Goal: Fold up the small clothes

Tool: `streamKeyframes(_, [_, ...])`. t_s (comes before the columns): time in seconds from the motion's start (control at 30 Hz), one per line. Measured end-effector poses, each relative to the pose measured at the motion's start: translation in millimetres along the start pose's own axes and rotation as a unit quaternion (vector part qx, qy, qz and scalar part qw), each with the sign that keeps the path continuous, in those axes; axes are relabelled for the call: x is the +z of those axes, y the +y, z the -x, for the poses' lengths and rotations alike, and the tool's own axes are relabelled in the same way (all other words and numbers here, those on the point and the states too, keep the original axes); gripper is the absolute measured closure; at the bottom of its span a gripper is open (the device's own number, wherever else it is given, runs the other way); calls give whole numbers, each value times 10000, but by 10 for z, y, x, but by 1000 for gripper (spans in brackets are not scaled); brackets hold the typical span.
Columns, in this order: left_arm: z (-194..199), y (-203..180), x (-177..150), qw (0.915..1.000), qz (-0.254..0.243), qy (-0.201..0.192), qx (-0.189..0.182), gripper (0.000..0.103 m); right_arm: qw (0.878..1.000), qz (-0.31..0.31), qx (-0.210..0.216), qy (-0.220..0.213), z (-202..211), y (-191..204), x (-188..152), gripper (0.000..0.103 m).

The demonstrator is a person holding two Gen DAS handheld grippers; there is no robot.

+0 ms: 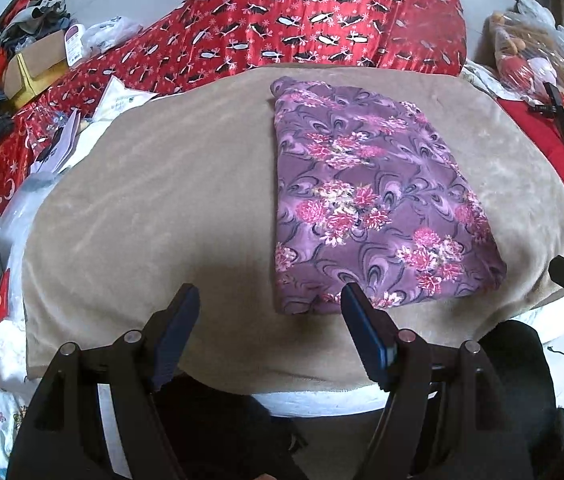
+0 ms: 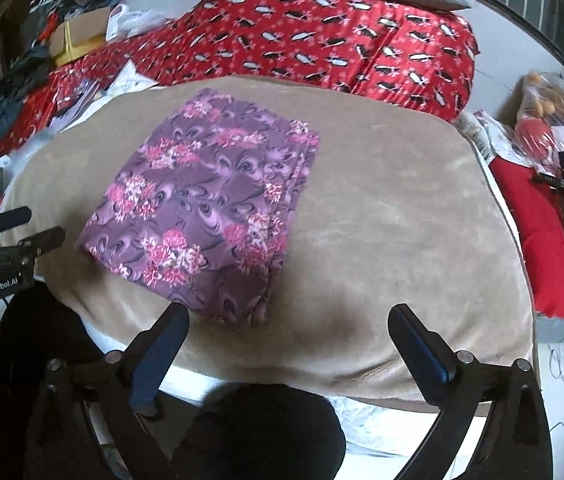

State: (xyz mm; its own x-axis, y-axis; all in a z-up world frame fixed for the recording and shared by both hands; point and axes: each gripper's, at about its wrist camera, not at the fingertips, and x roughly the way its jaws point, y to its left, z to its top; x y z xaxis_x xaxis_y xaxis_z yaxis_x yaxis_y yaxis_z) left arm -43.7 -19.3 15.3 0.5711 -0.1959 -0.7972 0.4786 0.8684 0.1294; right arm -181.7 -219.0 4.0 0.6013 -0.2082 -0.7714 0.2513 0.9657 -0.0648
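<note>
- The left gripper (image 1: 268,300) sits at the near edge of the beige blanket (image 1: 142,200), its jaws spread wide with nothing between them. Its right-hand finger (image 1: 365,332) is just at the near hem of the cloth, while the other finger stands over bare blanket.
- The purple flowered cloth (image 1: 373,200) lies flat on the blanket as a folded oblong. Its long axis runs away from the person, toward the red patterned quilt (image 1: 321,20). From the left gripper it lies ahead and to the right.
- In the right wrist view the same cloth (image 2: 210,208) lies ahead and to the left, with its stacked folded edges along its right side.
- The right gripper (image 2: 287,320) is also wide open and empty, over bare blanket (image 2: 401,220) just right of the cloth's near corner.
- Judgement: both grippers flank the near short end, so a further fold would probably lift that end away from the person. The left looks slightly nearer the hem.
</note>
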Motion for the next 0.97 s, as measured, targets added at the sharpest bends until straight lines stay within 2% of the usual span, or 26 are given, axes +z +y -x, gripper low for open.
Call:
streamKeyframes(0.43, [127,-159,-35,9992,-174,7,-349,30,9999,-24,-87,-115,76,11,-17,2])
streamKeyframes(0.63, [350,-252,20,9974,-245,-283,-609,29,9995,-96,-240,-170,118,-46,-10,2])
streamKeyframes(0.97, [272,-321,6,9989,-306,-65,-341,28,9990,-64,-350,-274,171,-126,5,1])
